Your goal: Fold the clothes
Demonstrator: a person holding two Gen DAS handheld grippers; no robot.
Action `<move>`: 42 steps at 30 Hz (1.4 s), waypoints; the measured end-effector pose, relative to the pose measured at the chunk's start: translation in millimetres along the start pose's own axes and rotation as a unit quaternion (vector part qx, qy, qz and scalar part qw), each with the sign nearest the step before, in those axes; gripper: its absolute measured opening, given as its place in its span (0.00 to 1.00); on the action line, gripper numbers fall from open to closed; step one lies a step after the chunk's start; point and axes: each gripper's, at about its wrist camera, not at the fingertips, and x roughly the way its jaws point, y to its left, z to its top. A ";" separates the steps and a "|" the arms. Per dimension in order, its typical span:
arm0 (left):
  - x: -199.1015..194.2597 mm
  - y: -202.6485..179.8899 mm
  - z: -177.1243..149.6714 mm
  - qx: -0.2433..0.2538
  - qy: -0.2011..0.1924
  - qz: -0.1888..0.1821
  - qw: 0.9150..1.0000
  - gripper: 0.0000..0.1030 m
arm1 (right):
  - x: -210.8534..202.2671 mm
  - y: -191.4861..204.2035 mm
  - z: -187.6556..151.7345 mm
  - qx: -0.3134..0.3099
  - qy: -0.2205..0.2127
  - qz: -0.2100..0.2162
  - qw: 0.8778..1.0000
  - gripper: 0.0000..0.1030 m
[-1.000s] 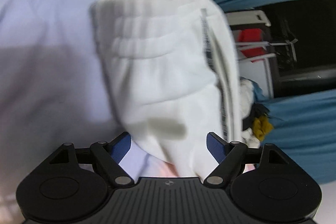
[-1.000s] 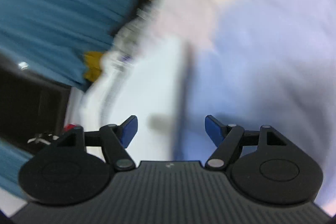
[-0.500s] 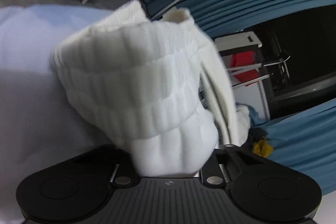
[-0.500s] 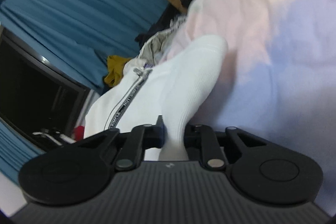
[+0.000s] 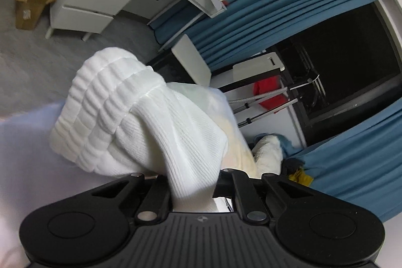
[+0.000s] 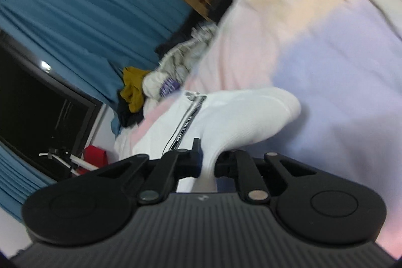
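Observation:
A white garment (image 5: 140, 122) with a ribbed, quilted end bunches up in front of the left wrist camera. My left gripper (image 5: 193, 182) is closing the last bit on a ribbed fold of it, pads pressing the cloth. In the right wrist view the same white garment (image 6: 241, 114) shows a zipper with black lettered tape (image 6: 188, 119). My right gripper (image 6: 207, 162) is closing on a narrow fold of it, pinched between the jaws. The garment hangs lifted over a pastel sheet (image 6: 339, 67).
A heap of other clothes (image 6: 170, 69) with a mustard piece (image 6: 132, 87) lies at the sheet's far edge by blue curtains (image 6: 88, 4) and a dark window. White drawers (image 5: 88, 4), a cardboard box (image 5: 30, 1) and a rack with a red item (image 5: 268, 92) stand beyond.
Both grippers went from open to shut on the white garment. Both then rose, lifting it off the sheet, and the left view now looks out over the room.

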 end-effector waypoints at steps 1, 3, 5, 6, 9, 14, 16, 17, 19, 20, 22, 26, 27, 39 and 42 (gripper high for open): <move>-16.2 5.8 1.9 0.005 0.004 0.006 1.000 0.08 | -9.1 -5.7 -4.0 0.006 0.011 -0.009 1.000 0.10; -46.9 20.2 1.5 0.011 0.015 0.018 1.000 0.08 | -27.6 -17.1 -11.3 0.026 0.033 -0.026 0.999 0.10; -73.8 33.4 0.8 0.016 0.022 0.027 0.999 0.08 | -46.3 -27.2 -18.0 0.045 0.054 -0.045 0.996 0.10; -86.6 42.7 -1.5 0.023 0.026 0.032 0.999 0.08 | -55.7 -30.0 -20.4 0.046 0.061 -0.058 0.995 0.10; -116.0 69.5 -8.6 0.035 0.044 0.041 0.998 0.09 | -77.6 -36.7 -28.1 0.035 0.077 -0.093 0.992 0.10; -129.0 97.1 -24.7 0.043 0.074 0.044 0.995 0.14 | -82.0 -40.4 -37.0 0.022 0.075 -0.101 0.992 0.11; -132.7 96.2 -30.0 0.054 0.076 0.047 0.995 0.20 | -84.0 -45.1 -38.5 0.043 0.068 -0.092 0.992 0.13; -134.7 93.6 -32.0 0.057 0.076 0.050 0.994 0.25 | -85.7 -47.7 -38.6 0.047 0.067 -0.093 0.992 0.15; -142.5 89.0 -36.0 0.068 0.081 0.055 0.993 0.37 | -89.0 -50.5 -39.5 0.059 0.065 -0.094 0.992 0.15; -148.6 85.9 -38.9 0.078 0.085 0.061 0.991 0.44 | -92.1 -50.3 -39.5 0.065 0.066 -0.096 0.991 0.15; -161.7 76.2 -46.4 0.098 0.096 0.076 0.988 0.58 | -97.7 -47.9 -39.2 0.071 0.068 -0.100 0.990 0.15; -187.8 48.9 -72.3 0.153 0.091 0.090 0.980 0.77 | -111.7 -31.0 -44.4 0.019 0.075 -0.126 0.989 0.19; -193.3 41.3 -80.0 0.165 0.088 0.094 0.978 0.77 | -114.8 -26.1 -47.0 -0.001 0.078 -0.135 0.988 0.19; -123.2 -95.0 -219.7 0.410 0.162 -0.041 0.897 0.78 | -135.0 1.9 -71.1 -0.088 0.081 -0.131 0.984 0.63; -76.0 -127.9 -264.8 0.453 0.199 -0.082 0.865 0.78 | -131.2 -3.1 -70.1 -0.076 0.082 -0.135 0.985 0.63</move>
